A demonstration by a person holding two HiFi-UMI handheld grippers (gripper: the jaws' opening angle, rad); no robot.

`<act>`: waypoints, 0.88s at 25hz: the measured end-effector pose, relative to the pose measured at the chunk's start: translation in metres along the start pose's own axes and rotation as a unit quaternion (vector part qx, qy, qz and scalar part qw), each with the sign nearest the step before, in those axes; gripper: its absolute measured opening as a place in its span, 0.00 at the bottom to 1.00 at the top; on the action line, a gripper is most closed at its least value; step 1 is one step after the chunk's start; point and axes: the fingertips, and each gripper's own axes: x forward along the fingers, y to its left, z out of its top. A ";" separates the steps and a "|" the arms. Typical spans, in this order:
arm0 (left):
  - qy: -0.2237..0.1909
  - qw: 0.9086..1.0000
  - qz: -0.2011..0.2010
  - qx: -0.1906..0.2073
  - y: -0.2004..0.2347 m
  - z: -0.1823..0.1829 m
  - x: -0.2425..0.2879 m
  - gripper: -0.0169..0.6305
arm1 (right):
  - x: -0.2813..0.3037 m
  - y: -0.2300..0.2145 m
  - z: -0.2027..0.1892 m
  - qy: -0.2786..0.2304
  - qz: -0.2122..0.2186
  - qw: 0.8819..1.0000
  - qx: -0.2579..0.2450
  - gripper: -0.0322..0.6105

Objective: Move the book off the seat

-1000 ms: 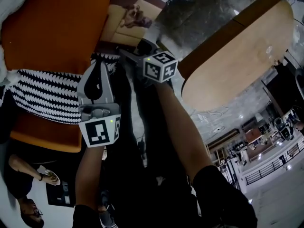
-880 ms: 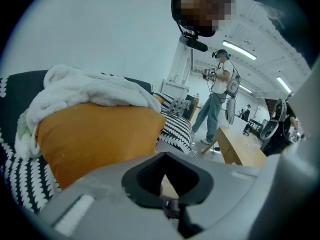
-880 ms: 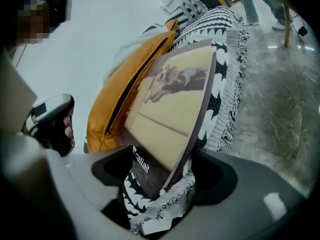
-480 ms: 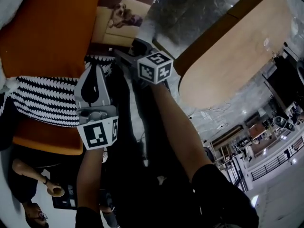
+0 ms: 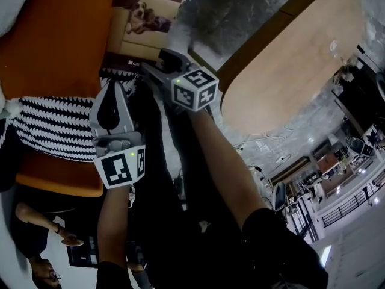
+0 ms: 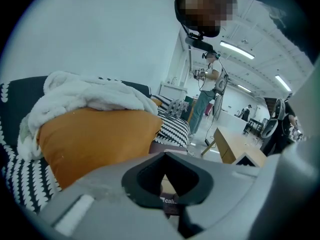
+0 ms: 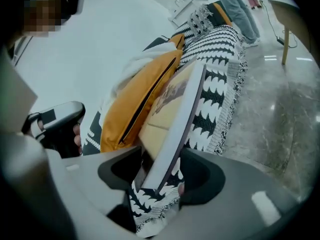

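The right gripper (image 7: pixel 160 181) has just been closing its jaws and now pinches the lower edge of the book (image 7: pixel 175 119), tilted up beside the orange cushion (image 7: pixel 132 104), ready to leave the seat (image 7: pixel 222 101); the left gripper (image 5: pixel 112 90), near that cushion, is closed and empty.

orange cushion (image 5: pixel 54 35): upper left of the frame.
book (image 5: pixel 139 30): top, left of centre, just right of the orange cushion; pale cover with a dog picture.
right gripper (image 5: pixel 157 65): centre, reaching up-left; jaws have just been closing, the book's lower edge between them.
left gripper (image 5: pixel 112 90): left of centre, jaws together, over the black-and-white throw (image 5: pixel 51 131).
wooden table (image 5: pixel 289 59): upper right, on the grey marbled floor (image 5: pixel 240 8).
person (image 5: pixel 33 245): lower left corner.
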 end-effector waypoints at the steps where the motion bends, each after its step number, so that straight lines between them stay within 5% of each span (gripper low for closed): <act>1: 0.000 1.000 0.001 0.001 -0.001 0.000 0.000 0.04 | -0.002 0.002 0.002 -0.003 0.002 1.000 0.000 0.44; 12: -0.004 1.000 0.001 0.006 -0.018 -0.002 -0.007 0.04 | -0.018 0.016 0.013 -0.021 0.022 0.999 0.019 0.37; 22: -0.015 1.000 0.005 0.009 -0.019 0.004 -0.023 0.04 | -0.039 0.030 0.026 -0.033 -0.006 0.999 0.018 0.33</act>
